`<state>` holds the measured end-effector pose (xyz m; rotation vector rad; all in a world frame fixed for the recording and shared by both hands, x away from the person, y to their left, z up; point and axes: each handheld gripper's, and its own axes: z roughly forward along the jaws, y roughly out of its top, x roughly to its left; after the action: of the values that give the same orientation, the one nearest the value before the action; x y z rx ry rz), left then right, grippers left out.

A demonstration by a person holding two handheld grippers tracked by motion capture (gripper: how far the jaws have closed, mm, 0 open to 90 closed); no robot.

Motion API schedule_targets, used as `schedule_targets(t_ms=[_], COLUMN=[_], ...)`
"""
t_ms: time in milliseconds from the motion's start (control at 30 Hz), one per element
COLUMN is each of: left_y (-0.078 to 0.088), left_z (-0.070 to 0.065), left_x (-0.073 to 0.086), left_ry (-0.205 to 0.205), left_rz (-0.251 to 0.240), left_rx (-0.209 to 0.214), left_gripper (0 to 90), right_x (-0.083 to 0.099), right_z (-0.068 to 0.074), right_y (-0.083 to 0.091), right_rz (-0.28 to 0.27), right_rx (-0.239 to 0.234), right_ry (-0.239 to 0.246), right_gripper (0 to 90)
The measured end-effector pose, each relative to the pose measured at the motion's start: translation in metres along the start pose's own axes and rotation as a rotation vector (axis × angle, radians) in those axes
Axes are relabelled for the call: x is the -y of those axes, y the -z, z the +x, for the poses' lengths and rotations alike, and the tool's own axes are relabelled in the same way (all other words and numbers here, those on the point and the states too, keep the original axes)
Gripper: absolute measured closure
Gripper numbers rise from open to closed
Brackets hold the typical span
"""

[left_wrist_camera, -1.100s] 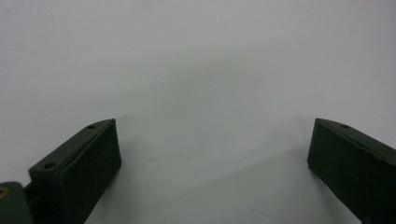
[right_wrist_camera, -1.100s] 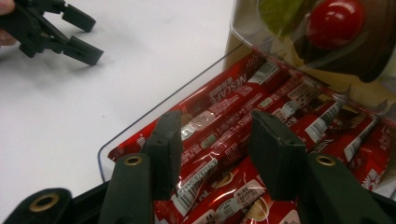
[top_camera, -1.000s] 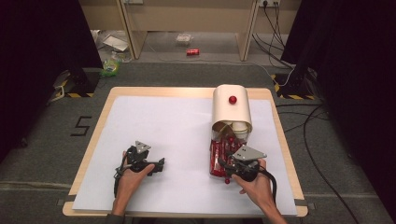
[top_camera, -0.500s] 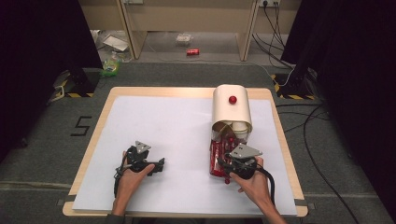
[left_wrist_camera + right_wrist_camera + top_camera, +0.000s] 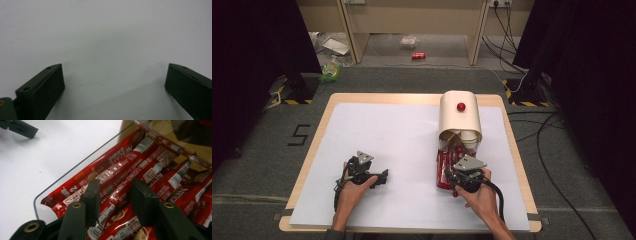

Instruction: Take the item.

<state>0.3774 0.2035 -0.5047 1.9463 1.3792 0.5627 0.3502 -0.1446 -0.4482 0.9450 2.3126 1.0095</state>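
The right gripper (image 5: 113, 195) has just been narrowing its jaws, which now straddle one red coffee sachet (image 5: 110, 191) lying among others in the clear tray (image 5: 40, 203) at the open mouth of the cream dispenser (image 5: 460, 117); whether the pads already press on it I cannot tell. Judging by that, a pick from the tray is about to be made. The left gripper (image 5: 112, 87) rests wide open over bare white table (image 5: 402, 135), well to the left of the dispenser.

"NESCAFE" on the red sachets (image 5: 125, 157); "5" on the floor (image 5: 298, 135).
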Motion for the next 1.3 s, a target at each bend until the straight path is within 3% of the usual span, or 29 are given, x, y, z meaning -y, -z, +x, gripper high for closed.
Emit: schedule_targets(t_ms=[200,333,467,667,1033,1300], left_y=[0.0,0.0,0.0,0.0,0.0,0.0], left_z=[0.0,0.0,0.0,0.0,0.0,0.0], left_x=[0.0,0.0,0.0,0.0,0.0,0.0], left_ry=[0.001,0.0,0.0,0.0,-0.001,0.0], left_rz=[0.001,0.0,0.0,0.001,0.001,0.0], left_rx=[0.0,0.0,0.001,0.0,0.0,0.001], left_gripper=[1.6,1.6,1.6,1.6,1.6,1.6], right_x=[0.001,0.002,0.0,0.0,-0.001,0.002], right_z=[-0.003,-0.005,-0.008,-0.015,-0.033,-0.034], right_y=[-0.003,-0.002,0.003,0.008,0.043,0.057], right_rz=[0.008,0.0,0.004,-0.011,-0.054,-0.037], right_rx=[-0.012,-0.019,-0.04,-0.077,-0.123,-0.12], right_ry=[-0.013,-0.031,-0.027,-0.037,-0.028,0.017], right_gripper=[58.1,64.1,75.7,83.8,89.6,89.8])
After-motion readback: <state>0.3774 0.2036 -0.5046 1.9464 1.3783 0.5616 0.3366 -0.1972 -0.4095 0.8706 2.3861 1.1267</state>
